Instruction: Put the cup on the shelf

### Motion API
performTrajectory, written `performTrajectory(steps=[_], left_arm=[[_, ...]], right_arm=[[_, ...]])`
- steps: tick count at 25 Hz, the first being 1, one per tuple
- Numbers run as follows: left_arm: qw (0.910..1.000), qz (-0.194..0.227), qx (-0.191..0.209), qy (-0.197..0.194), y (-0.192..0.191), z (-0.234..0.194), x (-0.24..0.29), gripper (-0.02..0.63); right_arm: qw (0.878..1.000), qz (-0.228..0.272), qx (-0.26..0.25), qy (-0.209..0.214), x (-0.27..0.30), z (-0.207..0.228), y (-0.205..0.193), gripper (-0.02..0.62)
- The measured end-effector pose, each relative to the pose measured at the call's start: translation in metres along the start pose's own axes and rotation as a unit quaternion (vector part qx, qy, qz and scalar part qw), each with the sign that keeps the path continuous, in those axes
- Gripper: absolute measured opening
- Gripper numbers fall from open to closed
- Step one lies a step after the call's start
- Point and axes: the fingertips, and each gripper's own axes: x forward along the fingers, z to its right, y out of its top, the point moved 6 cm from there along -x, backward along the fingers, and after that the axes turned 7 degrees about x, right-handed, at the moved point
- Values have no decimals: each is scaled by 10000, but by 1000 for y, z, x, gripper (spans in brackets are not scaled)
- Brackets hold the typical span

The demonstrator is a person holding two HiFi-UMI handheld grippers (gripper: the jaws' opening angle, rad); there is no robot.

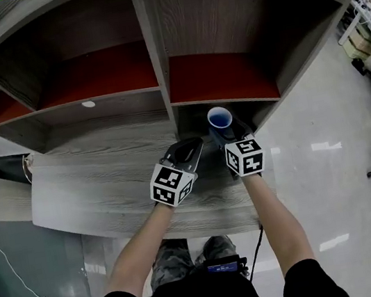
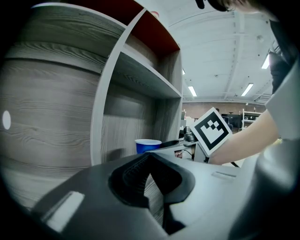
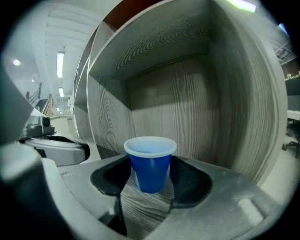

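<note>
Your right tongs [image 3: 149,163] pinch the cup [image 3: 150,171] mid-wall; it looks light and easily crushed, so squeeze softly. Your left tongs [image 2: 150,160] are pressed together.

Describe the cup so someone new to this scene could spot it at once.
Start at the grey wooden shelf and go to its bottom right compartment, under the red panel. At the mouth of that compartment the cup stands upright between the jaws of the right gripper. It is small, and it is the only blue thing there, with a white rim.
</note>
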Motion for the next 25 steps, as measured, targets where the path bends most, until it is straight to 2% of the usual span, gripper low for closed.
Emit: performTrajectory(steps=[8, 25], left_arm=[[9999, 12, 88, -86, -5, -3, -5, 2], [9999, -71, 35, -77, -9, -7, -19, 2]], right_arm=[[9994, 114, -216, -242, 23, 7, -6, 258], [9985, -277, -280, -388, 27, 10, -19, 264]])
